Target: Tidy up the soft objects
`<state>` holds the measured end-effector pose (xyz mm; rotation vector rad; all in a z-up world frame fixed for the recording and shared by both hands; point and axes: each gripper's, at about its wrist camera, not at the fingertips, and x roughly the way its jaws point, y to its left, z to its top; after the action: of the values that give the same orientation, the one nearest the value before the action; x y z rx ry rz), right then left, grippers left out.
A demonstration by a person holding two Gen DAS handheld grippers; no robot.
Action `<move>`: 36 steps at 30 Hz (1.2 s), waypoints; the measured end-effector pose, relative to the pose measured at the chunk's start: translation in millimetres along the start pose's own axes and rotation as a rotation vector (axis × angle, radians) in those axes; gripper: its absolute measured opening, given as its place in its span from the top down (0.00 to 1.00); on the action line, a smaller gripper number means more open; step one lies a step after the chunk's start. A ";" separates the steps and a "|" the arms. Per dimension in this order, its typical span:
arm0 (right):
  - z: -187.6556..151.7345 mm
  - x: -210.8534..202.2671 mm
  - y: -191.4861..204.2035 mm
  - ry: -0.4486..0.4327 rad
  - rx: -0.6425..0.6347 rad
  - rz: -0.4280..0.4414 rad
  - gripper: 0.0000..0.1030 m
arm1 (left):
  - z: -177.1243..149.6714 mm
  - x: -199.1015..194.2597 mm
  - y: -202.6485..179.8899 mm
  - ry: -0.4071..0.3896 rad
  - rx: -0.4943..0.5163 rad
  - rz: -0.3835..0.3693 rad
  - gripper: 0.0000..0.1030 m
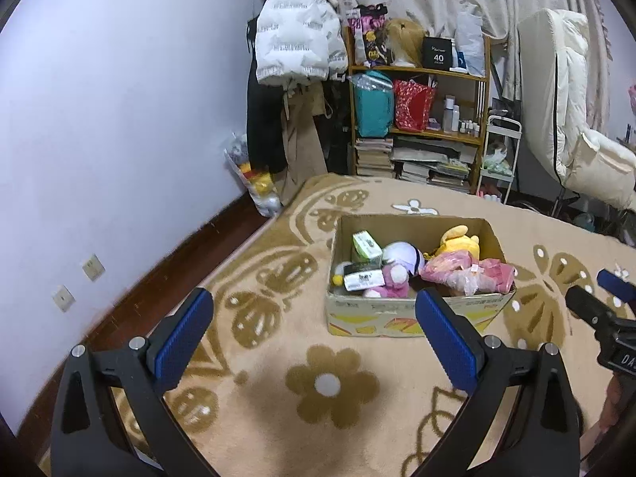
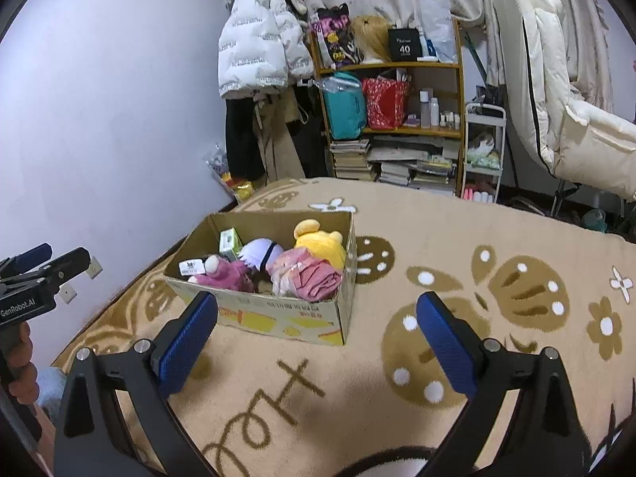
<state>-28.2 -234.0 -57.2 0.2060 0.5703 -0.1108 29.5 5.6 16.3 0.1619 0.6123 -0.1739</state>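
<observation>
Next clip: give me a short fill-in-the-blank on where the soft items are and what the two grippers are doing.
1. The plush toys and the pink garment all lie inside the ____ box.
2. The box stands on a beige ____ with a brown pattern.
3. The left gripper and the right gripper both have their blue fingers spread ____, holding nothing.
4. The plush at the box's far end is ____ in colour.

Missing words: cardboard; blanket; open; yellow
</observation>
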 end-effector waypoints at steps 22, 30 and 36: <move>-4.0 15.0 -5.4 0.010 0.003 -0.005 0.00 | -7.2 26.0 -13.3 0.045 0.044 -0.004 0.02; -4.0 15.5 -4.8 0.009 -0.002 -0.014 0.00 | -6.0 20.5 -14.6 0.007 0.043 0.013 0.02; -4.6 16.3 -6.0 0.012 -0.001 -0.014 0.00 | -5.4 21.1 -14.4 0.017 0.040 -0.007 0.02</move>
<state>-18.0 -239.5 -70.9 0.2016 0.5836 -0.1226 40.5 -9.7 -1.8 0.2000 0.6269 -0.1917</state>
